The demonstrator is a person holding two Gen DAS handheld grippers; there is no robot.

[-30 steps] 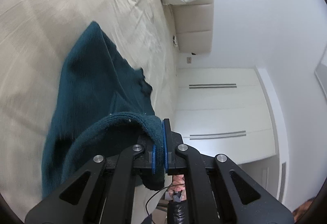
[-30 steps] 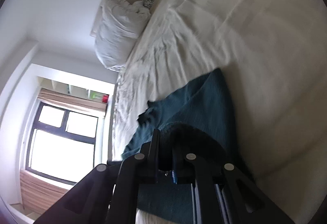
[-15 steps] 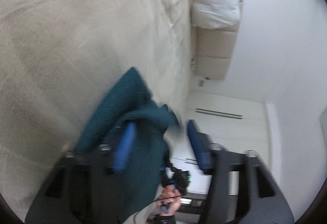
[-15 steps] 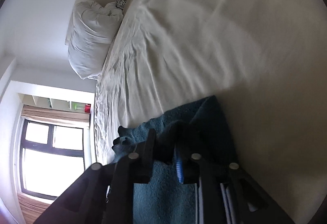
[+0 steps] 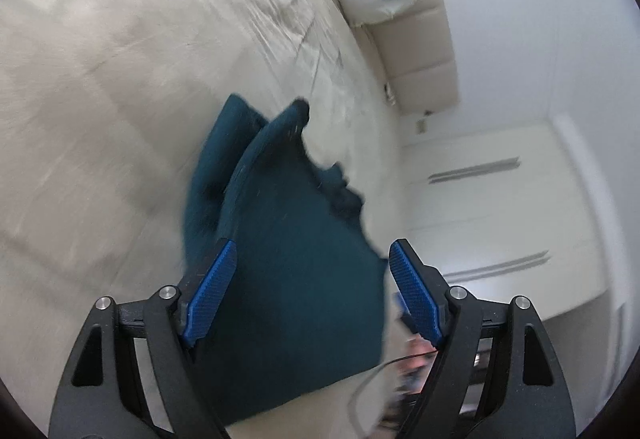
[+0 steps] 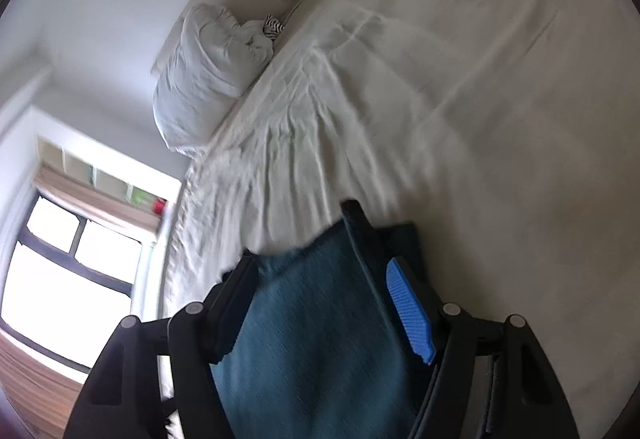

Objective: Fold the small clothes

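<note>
Teal knitwear, that's what we're working with: a small garment (image 5: pixel 288 259) lying on the bed (image 5: pixel 100 99), right under both cameras and close to the bed's near edge. Left tongs (image 5: pixel 310 271) have just been opening and stand spread, blue pads clear of the cloth on either side, nothing gripped. Right tongs (image 6: pixel 320 287) have just been opening too, jaws wide with the same garment (image 6: pixel 316 319) spread below and between them, not pinched.

It looks soft and light, a thick knit that should droop and bunch rather than hold a line, so my guess is it won't slip off ribbed pads but will sag if lifted by one point only. One flap stands up in a ridge at the far end; corners or the hem edge look like the best places to pinch, one per hand.

Around it: a white pillow (image 6: pixel 200 79) against the padded headboard (image 5: pixel 420 51), a window (image 6: pixel 60 271) off to one side, pale cupboard doors (image 5: pixel 500 219) on the other. Nothing lies on the sheet near the garment to get in the way.
</note>
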